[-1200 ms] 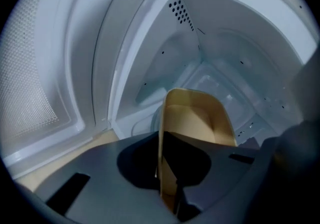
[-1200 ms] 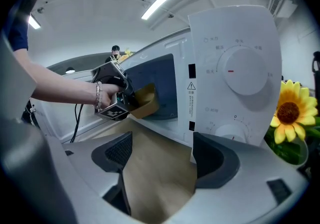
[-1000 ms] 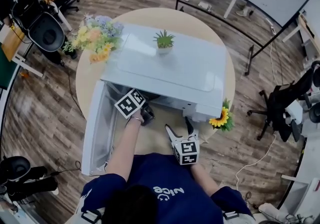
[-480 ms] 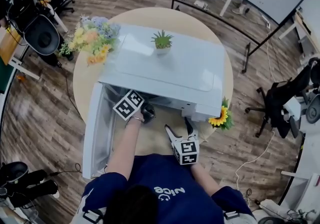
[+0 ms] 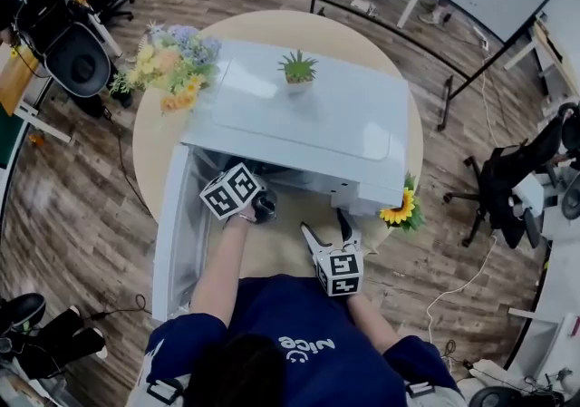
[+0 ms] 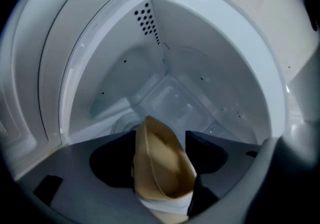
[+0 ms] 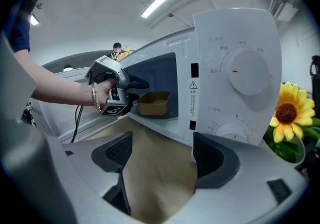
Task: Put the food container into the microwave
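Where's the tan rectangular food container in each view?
Head view: not visible, hidden under the white box microwave.
Left gripper view: lower centre, the tan rectangular food container clamped between the fingers.
Right gripper view: centre, inside the cavity.
Shared landmark: the microwave.

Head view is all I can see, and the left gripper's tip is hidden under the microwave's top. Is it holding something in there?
Observer: Yes. The left gripper view shows the left gripper with its jaws shut on a tan food container.
Operator: Is that container inside the oven?
Observer: The right gripper view shows it within the microwave cavity, past the open doorway.
Operator: And the other gripper, is it carrying anything?
Observer: No. The right gripper has its jaws apart, with only bare table between them.
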Tool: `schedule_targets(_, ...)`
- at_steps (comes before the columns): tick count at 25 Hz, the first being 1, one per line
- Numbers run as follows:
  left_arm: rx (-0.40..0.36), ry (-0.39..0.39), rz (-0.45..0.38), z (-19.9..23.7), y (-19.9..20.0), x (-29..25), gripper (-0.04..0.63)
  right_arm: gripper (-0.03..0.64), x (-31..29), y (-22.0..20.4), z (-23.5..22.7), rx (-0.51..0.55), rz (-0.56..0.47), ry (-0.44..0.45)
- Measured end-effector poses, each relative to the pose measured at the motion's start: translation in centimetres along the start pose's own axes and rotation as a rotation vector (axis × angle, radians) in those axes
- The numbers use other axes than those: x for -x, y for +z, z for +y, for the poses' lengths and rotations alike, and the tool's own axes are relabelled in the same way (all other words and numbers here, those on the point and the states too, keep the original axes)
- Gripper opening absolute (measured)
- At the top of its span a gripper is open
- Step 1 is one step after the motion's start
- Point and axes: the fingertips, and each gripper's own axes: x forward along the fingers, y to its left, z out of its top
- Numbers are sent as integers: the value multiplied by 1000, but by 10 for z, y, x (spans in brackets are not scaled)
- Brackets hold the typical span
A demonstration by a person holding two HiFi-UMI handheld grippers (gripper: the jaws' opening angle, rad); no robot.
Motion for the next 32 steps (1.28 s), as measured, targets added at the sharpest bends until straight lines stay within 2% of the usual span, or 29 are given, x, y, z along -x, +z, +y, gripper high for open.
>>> schedule_targets(4,-220,-5,41,-10,-2,17,325,376,2,3,4,17,-12,9)
schedule_targets(9,-384,10,54,-14,-7,42,328,376,9,3,8,14,-28,15)
schedule_targets(16,-587,-46,22,-34,-18,88,328,344,22,2,11,14,-47,14)
schedule_targets(21,-630,-75,29,-38,-33,119,311,345,28,11,17,61,-77,18)
schedule_targets(28,-620,-55,91,-26,-70,150,279,346,33,22,23,102,-111,27)
schedule_targets(32,-572,-54,108,-23,-77,153,279,347,34,22,23,117,-109,24)
